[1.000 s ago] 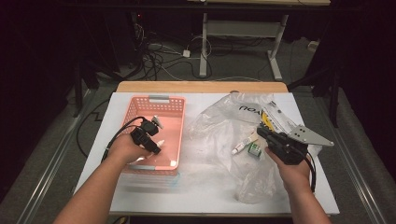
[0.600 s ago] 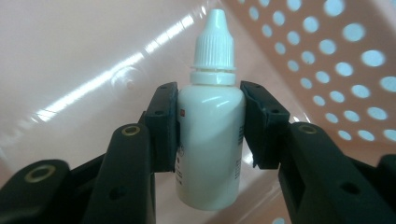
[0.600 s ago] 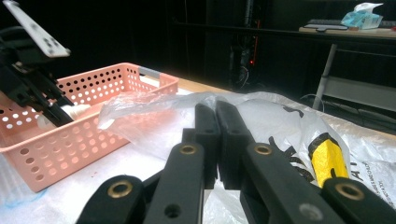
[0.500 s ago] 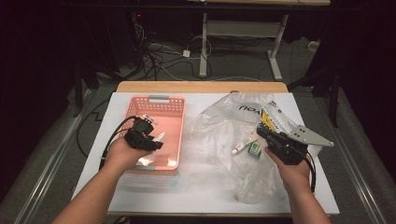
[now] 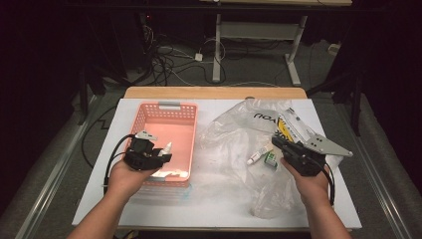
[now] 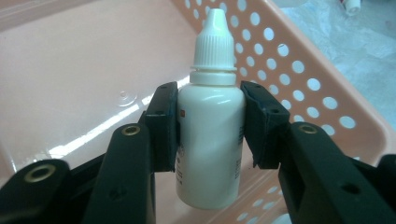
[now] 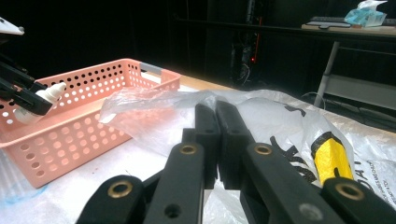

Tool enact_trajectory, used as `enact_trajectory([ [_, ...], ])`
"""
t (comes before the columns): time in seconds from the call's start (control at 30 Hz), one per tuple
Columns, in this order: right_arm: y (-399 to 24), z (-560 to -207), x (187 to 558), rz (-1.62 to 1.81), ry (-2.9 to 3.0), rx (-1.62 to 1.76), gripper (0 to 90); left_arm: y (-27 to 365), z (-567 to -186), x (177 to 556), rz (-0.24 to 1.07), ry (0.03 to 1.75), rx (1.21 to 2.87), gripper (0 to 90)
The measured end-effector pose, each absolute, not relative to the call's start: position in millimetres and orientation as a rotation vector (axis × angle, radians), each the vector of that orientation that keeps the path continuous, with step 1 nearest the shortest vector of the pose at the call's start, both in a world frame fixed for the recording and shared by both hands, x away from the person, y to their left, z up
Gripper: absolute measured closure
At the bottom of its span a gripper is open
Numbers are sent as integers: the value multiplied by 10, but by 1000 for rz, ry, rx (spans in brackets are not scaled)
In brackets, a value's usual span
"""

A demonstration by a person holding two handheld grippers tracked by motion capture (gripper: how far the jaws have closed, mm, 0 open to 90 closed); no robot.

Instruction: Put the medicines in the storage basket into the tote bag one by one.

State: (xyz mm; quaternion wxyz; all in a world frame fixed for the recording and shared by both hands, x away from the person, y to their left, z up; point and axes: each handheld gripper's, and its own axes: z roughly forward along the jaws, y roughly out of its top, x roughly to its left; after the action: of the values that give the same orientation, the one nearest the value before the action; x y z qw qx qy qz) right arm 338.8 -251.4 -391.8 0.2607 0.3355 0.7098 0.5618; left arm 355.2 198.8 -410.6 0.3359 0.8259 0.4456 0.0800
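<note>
L gripper (image 6: 210, 140) clamps small white plastic dropper bottle (image 6: 210, 130); lower well inside pink perforated plastic basket (image 5: 149, 119) before releasing. R gripper (image 7: 217, 135) clenched empty.

Left tool (image 6: 208, 121) clamped partway, right tool (image 7: 216, 140) fully closed, forearms apart

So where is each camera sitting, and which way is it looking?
High view: above the person's side of the table, looking forward and down on the pink basket and plastic bag; both forearms and hands show.
Left gripper view: on the left gripper, looking into the basket along its two jaws, shut on a white dropper bottle.
Right gripper view: on the right gripper, looking level across the bag toward the basket, its jaws shut.
Shared: all three show the basket and bottle.
</note>
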Motion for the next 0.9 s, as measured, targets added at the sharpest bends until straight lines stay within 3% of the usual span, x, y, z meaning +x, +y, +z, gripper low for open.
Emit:
enact_trajectory([
  [0.57, -2503, -3916, 3385, 1523, 1922, 905, 893, 1535, -3825, 3339, 224, 944, 2090, 579],
  [0.9, -2515, -3891, 3368, 1532, 1911, 916, 893, 997, -3831, 3322, 160, 840, 2105, 579],
])
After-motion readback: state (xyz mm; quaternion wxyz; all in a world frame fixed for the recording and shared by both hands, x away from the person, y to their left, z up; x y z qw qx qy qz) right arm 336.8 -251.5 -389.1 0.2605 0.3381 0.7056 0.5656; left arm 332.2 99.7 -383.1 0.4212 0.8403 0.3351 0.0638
